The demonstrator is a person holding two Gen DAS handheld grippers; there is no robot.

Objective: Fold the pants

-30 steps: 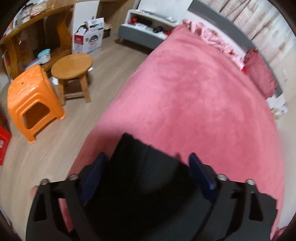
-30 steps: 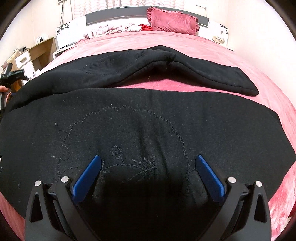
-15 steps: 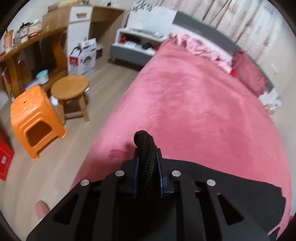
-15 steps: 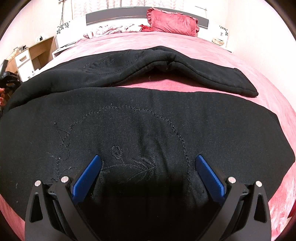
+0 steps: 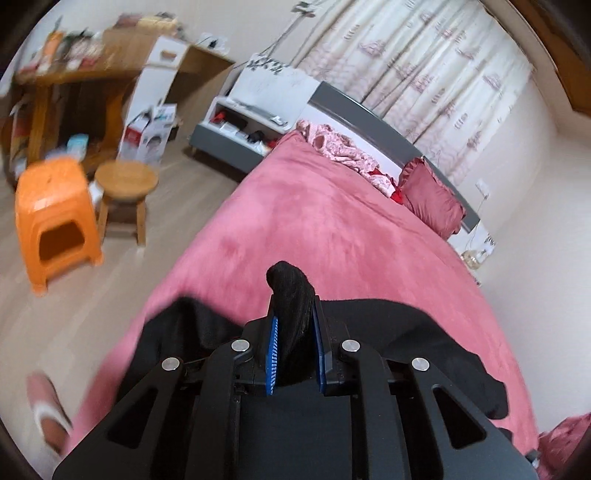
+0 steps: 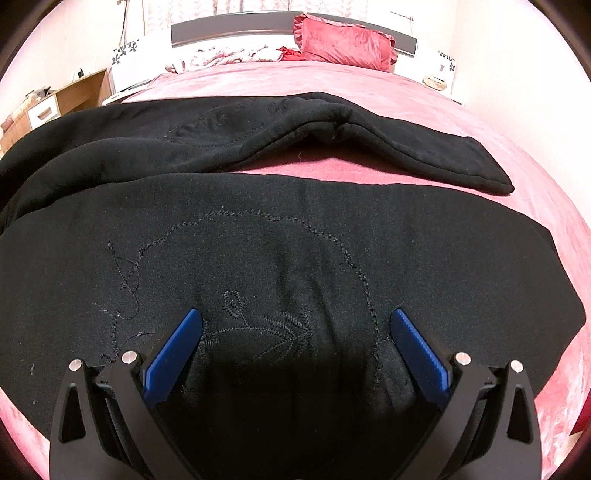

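Two grippers are mine. My left gripper (image 5: 294,334) pinches a bunch of the black pants (image 6: 295,229). My right gripper (image 6: 295,332) hangs wide above them.

I am taking the bed (image 6: 424,99) as my landmark. The pants (image 6: 295,236) are lying across it, one leg (image 6: 369,144) spreading beyond the other toward the headboard (image 6: 236,27). A pillow (image 6: 343,42) is sitting at the head end, against that headboard. My right claw (image 6: 293,345) is hovering over the nearer leg, fingers spread wide. My left claw (image 5: 294,349) is pinching a fold of the pants at the bed's edge. Off that side of the bed, two stools (image 5: 55,218) are standing on the floor (image 5: 74,295), side by side.
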